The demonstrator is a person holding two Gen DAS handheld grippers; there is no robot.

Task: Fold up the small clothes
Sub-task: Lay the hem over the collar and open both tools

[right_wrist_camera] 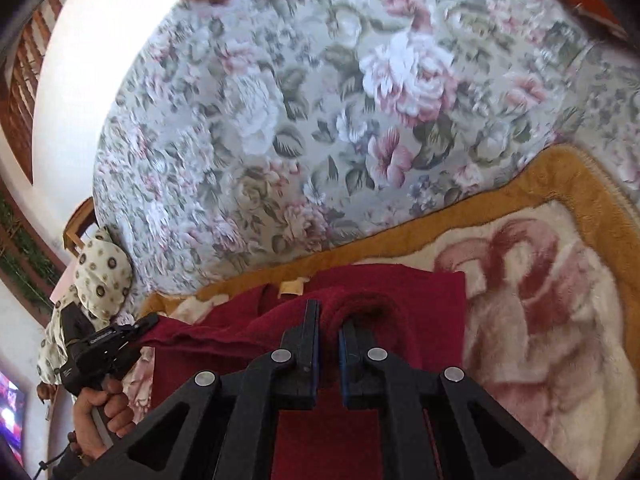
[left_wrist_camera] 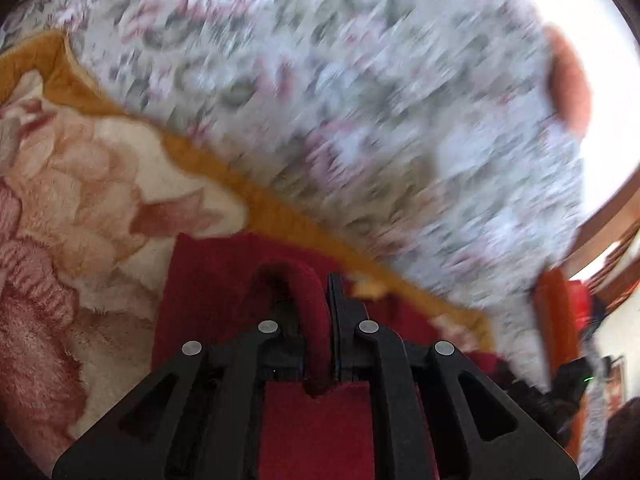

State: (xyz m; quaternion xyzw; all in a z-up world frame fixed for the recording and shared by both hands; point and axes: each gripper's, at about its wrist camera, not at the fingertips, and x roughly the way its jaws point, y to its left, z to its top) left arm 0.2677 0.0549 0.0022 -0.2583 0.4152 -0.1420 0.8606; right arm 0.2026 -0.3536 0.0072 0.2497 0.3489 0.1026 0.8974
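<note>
Both claws are nearly closed, each pinching a bunched fold of the dark red cloth (right_wrist_camera: pixel 360 292): the left claw (left_wrist_camera: pixel 316 304) low in the centre of its blurred view, the right claw (right_wrist_camera: pixel 328 320) likewise. The cloth lies over the plush blanket (right_wrist_camera: pixel 540 320), below the flowered sheet (right_wrist_camera: pixel 320 120). Each bite is probably an edge, though the blur hides that. Carry both ends together, level and taut, so the fold lands square.

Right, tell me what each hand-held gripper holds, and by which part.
Both grip the dark red garment: the left hand-held gripper and right hand-held gripper each pinch a raised fold along its edge.
</note>
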